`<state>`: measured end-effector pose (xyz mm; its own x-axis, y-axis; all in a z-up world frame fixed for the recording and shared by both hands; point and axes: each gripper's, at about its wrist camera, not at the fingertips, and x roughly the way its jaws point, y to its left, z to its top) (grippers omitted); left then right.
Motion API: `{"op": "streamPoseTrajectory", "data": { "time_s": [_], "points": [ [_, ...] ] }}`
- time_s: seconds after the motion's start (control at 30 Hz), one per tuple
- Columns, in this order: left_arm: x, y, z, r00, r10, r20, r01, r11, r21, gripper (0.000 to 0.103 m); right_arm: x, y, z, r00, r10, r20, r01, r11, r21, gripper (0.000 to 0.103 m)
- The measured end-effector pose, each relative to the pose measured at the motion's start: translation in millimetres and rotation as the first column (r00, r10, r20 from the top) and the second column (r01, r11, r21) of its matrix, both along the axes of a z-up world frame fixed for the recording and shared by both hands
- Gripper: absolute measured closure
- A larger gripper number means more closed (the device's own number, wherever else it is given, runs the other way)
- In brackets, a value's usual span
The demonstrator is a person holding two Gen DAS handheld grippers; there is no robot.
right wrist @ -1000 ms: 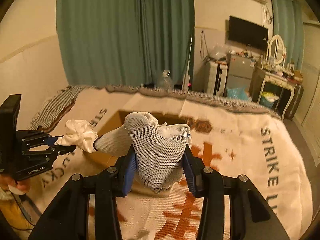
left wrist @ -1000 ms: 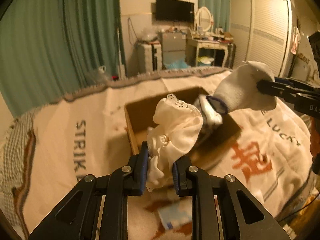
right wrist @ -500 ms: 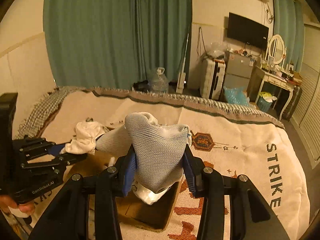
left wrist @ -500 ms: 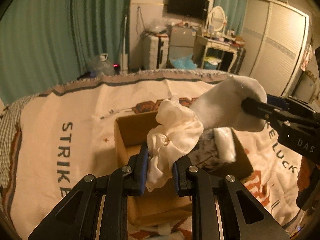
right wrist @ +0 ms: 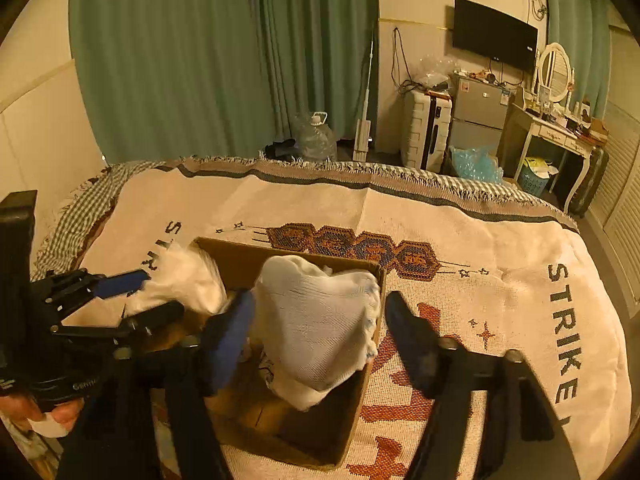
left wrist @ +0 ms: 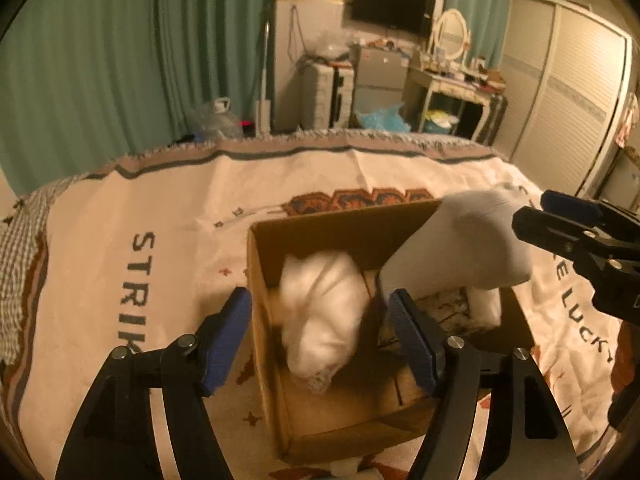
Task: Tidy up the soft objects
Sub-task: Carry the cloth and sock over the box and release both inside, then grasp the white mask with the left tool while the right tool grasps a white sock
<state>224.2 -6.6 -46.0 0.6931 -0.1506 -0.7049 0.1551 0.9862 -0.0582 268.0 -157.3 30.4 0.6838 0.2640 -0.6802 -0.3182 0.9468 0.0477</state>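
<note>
**Both jaws parted over the box**

Left to right across the bed.

My left gripper (left wrist: 320, 332): black frame, blue ribbed pads, jaws just opened and standing wide, pads touching nothing. Between and beyond them, the cream satin bundle of cloth (left wrist: 320, 320) is blurred, free of the pads, inside the open brown cardboard box (left wrist: 256, 280) against its left wall. From the right wrist view the same bundle (right wrist: 184, 280) shows as a white smear at the box's left end, just off the left gripper's tips (right wrist: 128, 300). My hand shows below that tool, at the frame's lower left.

The box (right wrist: 360, 412) sits on the cream woven blanket with dark "STRIKE" lettering and orange motifs (right wrist: 500, 280). Some further white soft thing (left wrist: 486, 304) lies by its right wall; I cannot tell what.

My right gripper (right wrist: 320, 328): jaws also just opened, set wide. The white knitted glove (right wrist: 316, 320) hangs between them over the box's right half; neither pad presses it, though its edge looks close to the left pad. In the left wrist view the glove (left wrist: 460, 248) is blurred, just off the right gripper's tips (left wrist: 536, 216).
</note>
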Motion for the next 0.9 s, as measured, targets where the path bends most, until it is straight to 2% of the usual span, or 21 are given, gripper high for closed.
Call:
{"op": "streamPoseTrajectory", "data": {
  "time_s": [0.17,0.23,0.27,0.33,0.43,0.5,0.63,0.7,0.77,0.87,0.9],
  "points": [
    [-21,-3,21,0.998,-0.012,0.066,0.011,1.000,0.022,0.031,-24,-3,27,0.999,0.006,0.049,-0.006,1.000,0.011,0.033],
    [-34,-2,34,0.995,-0.014,0.103,0.015,1.000,-0.010,0.031,-38,-6,40,0.996,0.003,0.088,-0.005,1.000,0.026,0.026],
    [-39,-1,40,0.993,-0.013,0.119,0.015,1.000,-0.016,0.027,-45,-8,45,0.995,0.003,0.104,-0.006,0.999,0.033,0.021],
    [-52,-1,51,0.989,-0.011,0.149,0.014,1.000,-0.019,0.021,-61,-12,55,0.993,0.003,0.119,-0.007,0.999,0.039,0.020],
    [-71,-3,64,0.982,-0.016,0.188,0.022,0.999,-0.034,0.021,-85,-23,65,0.992,-0.012,0.127,0.004,0.998,0.063,0.017],
    [-87,-6,68,0.980,-0.020,0.199,0.026,0.999,-0.025,0.020,-102,-30,66,0.991,-0.025,0.135,0.016,0.997,0.070,0.010],
    [-115,-10,63,0.968,0.024,0.250,-0.022,1.000,-0.013,0.020,-124,-39,50,0.996,-0.005,0.093,0.001,0.999,0.047,0.007],
    [-121,-11,50,0.975,0.058,0.215,-0.062,0.998,0.010,0.020,-134,-41,34,0.998,0.004,0.058,-0.007,0.999,0.045,0.007],
    [-122,-9,35,0.985,0.089,0.151,-0.090,0.996,-0.002,0.020,-144,-45,14,1.000,0.005,0.021,-0.006,1.000,0.029,0.007],
    [-123,-11,9,0.996,0.069,0.051,-0.069,0.998,-0.009,0.020,-158,-46,-19,0.999,0.025,-0.044,-0.025,1.000,-0.010,0.007],
    [-120,-12,-3,0.999,0.052,0.013,-0.053,0.998,0.016,0.020,-161,-47,-28,0.997,0.034,-0.065,-0.036,0.999,-0.023,0.007]
  ]
}}
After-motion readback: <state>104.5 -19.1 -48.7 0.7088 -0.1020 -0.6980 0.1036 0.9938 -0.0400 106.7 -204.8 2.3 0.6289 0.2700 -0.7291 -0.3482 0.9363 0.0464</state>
